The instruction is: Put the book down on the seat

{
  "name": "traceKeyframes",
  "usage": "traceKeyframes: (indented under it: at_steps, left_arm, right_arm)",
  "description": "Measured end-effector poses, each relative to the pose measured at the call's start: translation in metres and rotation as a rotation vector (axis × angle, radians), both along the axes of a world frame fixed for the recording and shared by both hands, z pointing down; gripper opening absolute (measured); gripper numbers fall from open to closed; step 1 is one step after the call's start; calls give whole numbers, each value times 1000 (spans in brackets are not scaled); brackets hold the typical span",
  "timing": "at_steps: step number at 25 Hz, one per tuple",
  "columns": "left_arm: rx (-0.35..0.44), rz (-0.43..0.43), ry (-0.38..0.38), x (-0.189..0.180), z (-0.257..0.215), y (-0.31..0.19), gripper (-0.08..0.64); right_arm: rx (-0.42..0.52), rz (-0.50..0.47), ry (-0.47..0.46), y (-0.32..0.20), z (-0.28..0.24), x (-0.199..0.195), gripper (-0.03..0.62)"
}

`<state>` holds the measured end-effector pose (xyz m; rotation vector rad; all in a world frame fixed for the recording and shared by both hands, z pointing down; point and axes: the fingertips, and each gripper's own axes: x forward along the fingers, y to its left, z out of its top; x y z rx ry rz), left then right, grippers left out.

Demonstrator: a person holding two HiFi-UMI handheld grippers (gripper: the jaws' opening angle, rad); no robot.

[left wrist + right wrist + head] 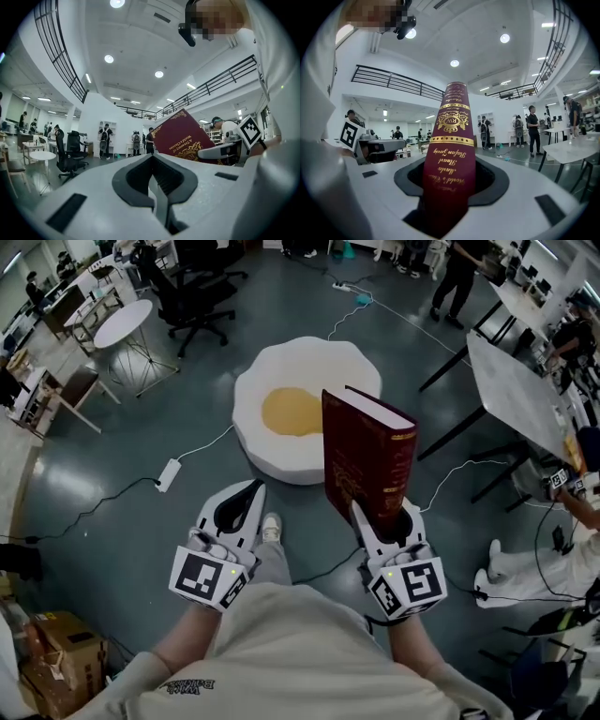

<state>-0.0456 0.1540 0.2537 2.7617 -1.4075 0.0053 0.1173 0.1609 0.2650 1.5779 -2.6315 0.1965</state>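
**Book** (pixel 367 460): dark red hardback with gilt lettering on spine and cover. It stands upright, spine toward the person, its lower end between the jaws of the right gripper (pixel 382 521). It is held in the air above the floor, on the near right side of the seat and not touching it.

**Right gripper:** jaws part-way apart and pressed on the book from both sides. The right gripper view shows the spine rising straight out of the jaw opening.

**Left gripper** (pixel 246 495): jaws brought together with nothing between them. It is level with the right gripper and well apart from the book.

**Seat** (pixel 281 367): low white cushion with a scalloped edge and a round yellow centre. It rests on the grey floor (pixel 112 521) ahead of the person, and its top is bare.

**Surroundings:**
- A white cable with a power block (pixel 169 474) runs across the floor to the left of the seat.
- A round white surface (pixel 124 322) and a black office chair (pixel 192 296) stand at far left.
- A large pale surface on black legs (pixel 520 381) stands at right.
- A cardboard box (pixel 56 648) sits at near left.
- Several people stand at the far edge of the room.
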Motion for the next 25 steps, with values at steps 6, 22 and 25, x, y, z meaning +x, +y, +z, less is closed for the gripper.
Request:
traceKeyframes:
  at_steps: [6,22,25]
  left_arm:
    - [-19,20,16,-17,-1,-74,5]
    - [-69,87,11,-72,8,-258,5]
    - [-70,107,6,-76,8,-280,5]
  right_arm:
    - [-14,29,27,-69,-8,-13,209]
    - [-64,76,18,-259,0,-75,209]
    - [-67,82,16,-283,-1,-83,209]
